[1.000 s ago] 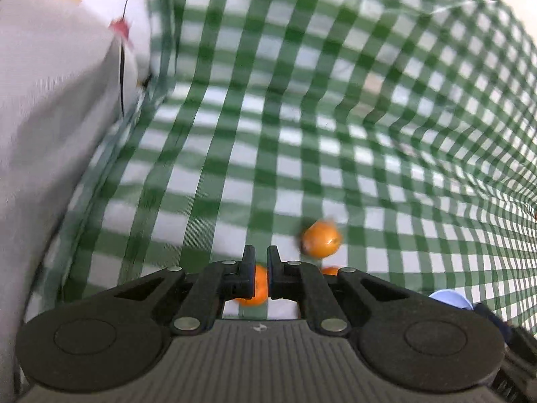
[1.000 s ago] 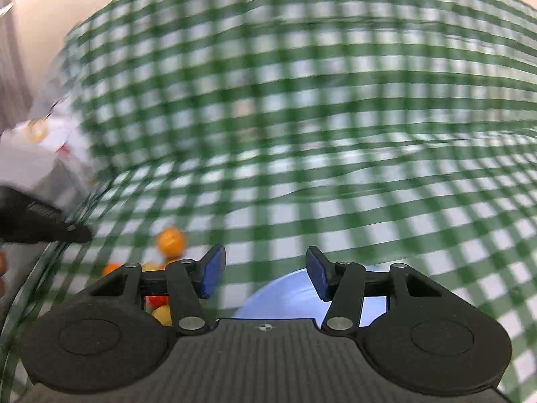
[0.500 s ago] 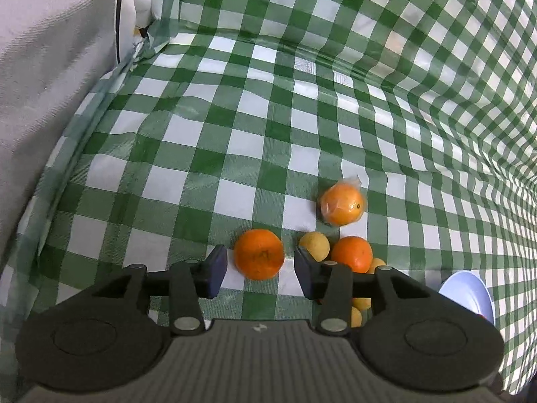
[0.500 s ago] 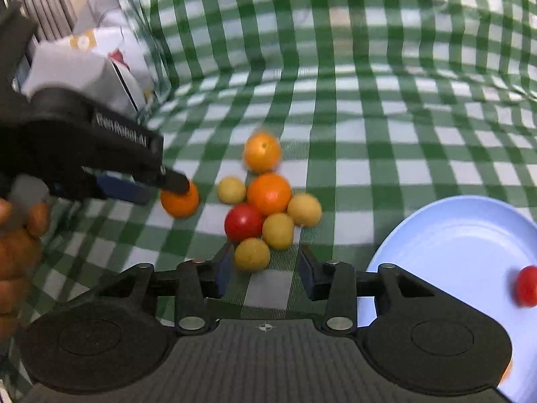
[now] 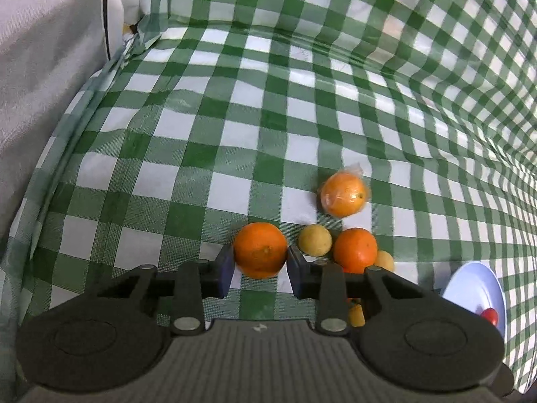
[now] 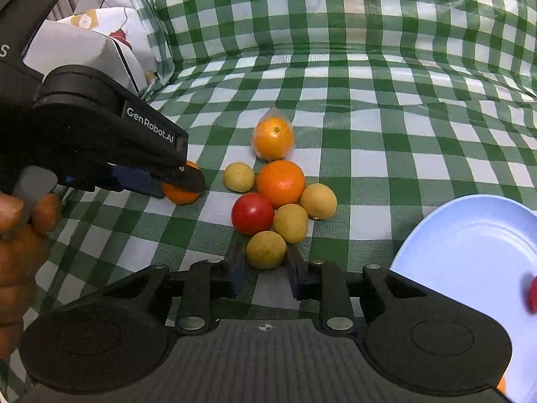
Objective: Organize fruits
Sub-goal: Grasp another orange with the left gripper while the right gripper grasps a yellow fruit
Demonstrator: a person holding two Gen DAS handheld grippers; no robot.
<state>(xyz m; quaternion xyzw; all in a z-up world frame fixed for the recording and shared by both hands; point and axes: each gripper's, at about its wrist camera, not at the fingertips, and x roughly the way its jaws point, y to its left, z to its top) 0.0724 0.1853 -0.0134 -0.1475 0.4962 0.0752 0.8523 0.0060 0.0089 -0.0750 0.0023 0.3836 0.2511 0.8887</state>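
Observation:
Fruit lies in a cluster on the green checked cloth (image 5: 235,134). My left gripper (image 5: 258,263) has its jaws closing, with both pads against the sides of a loose orange (image 5: 260,250). The right wrist view shows that left gripper (image 6: 188,181) over the same orange (image 6: 181,193). My right gripper (image 6: 265,265) is closing too, its pads touching the nearest yellow fruit (image 6: 266,250). Behind it sit a red fruit (image 6: 252,213), another orange (image 6: 281,183), three more yellow fruits and a plastic-wrapped orange (image 6: 273,137).
A pale blue plate (image 6: 470,252) lies to the right with a small red fruit (image 6: 532,294) on it. A grey and white cushion (image 5: 43,67) lines the left side. The cloth rises like a wall behind. A person's hand (image 6: 20,252) holds the left gripper.
The left gripper opened, sank and narrowed onto the orange. The right gripper swung left and down from the plate to the fruit pile, and its jaws narrowed around the yellow fruit.

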